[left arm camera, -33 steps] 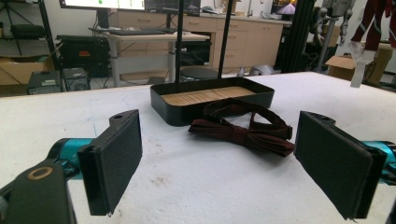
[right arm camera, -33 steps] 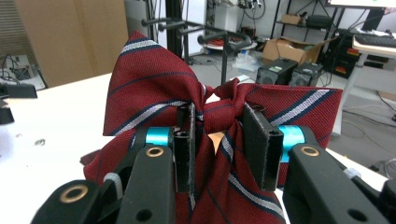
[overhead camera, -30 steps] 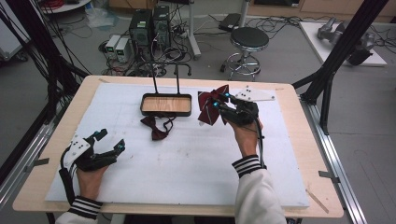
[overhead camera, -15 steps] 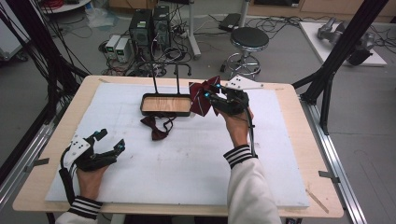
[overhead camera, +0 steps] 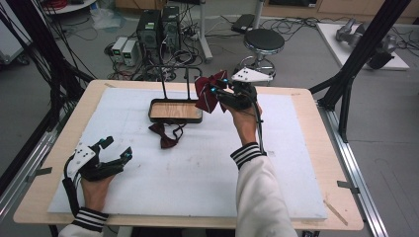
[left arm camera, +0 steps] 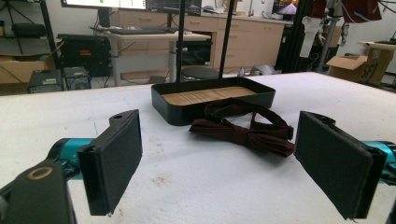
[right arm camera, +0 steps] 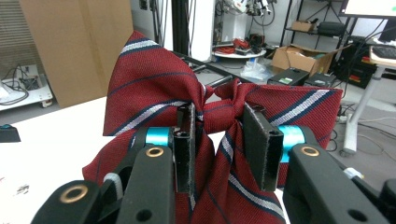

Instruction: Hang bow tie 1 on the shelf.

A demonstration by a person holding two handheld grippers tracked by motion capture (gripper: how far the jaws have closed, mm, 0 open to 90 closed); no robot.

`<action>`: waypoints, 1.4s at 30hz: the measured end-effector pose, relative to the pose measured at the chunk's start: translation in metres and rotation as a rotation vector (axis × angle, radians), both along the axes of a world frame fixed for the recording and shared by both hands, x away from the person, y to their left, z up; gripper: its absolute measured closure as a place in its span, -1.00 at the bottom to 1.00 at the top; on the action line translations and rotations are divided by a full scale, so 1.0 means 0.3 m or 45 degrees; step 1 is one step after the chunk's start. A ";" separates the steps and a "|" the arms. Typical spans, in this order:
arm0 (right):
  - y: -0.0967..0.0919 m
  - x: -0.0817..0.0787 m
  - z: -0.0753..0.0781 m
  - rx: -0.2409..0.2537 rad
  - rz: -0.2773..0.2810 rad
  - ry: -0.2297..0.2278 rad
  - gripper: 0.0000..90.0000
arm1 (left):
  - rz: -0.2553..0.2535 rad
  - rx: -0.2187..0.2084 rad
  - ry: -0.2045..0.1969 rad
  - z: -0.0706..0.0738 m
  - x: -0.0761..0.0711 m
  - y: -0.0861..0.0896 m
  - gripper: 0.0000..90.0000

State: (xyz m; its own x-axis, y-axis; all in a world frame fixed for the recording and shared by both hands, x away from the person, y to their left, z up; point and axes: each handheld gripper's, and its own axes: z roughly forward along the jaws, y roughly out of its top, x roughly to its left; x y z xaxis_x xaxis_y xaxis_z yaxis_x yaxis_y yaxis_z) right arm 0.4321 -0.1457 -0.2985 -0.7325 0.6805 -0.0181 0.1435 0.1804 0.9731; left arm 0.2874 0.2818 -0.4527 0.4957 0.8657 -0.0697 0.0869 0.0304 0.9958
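High view: right gripper [overhead camera: 216, 92] clamps striped bow tie [overhead camera: 206, 93] beside tray [overhead camera: 175, 110], unplaced; dark bow tie [overhead camera: 164, 135] before tray; left gripper [overhead camera: 117, 150] agape.

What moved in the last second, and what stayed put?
The right tongs, shut on the striped red bow tie, carried it leftward and farther from the person, up beside the black tray's upright posts. Nothing was picked up or let go. The left tongs stayed open near the table's front left, and the dark bow tie stayed lying in front of the tray.
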 end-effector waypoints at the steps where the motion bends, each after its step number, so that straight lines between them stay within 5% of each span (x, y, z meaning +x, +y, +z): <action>1: 0.005 0.007 0.003 0.002 0.000 0.009 0.49 | 0.000 0.001 0.000 0.000 0.000 0.000 -0.65; 20: 0.052 0.096 0.040 -0.081 -0.048 0.009 0.49 | 0.002 0.000 0.000 0.000 0.001 0.000 -0.65; 42: 0.086 0.171 0.033 -0.056 -0.060 0.048 0.48 | 0.003 0.003 0.001 0.000 0.001 0.000 -0.65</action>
State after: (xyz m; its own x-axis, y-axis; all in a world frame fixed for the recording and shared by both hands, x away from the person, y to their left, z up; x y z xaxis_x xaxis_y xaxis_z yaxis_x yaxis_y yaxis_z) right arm 0.4835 -0.1199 -0.2887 -0.7002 0.7136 -0.0216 0.1891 0.2146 0.9582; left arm 0.2878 0.2819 -0.4526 0.4938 0.8669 -0.0683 0.0877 0.0285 0.9957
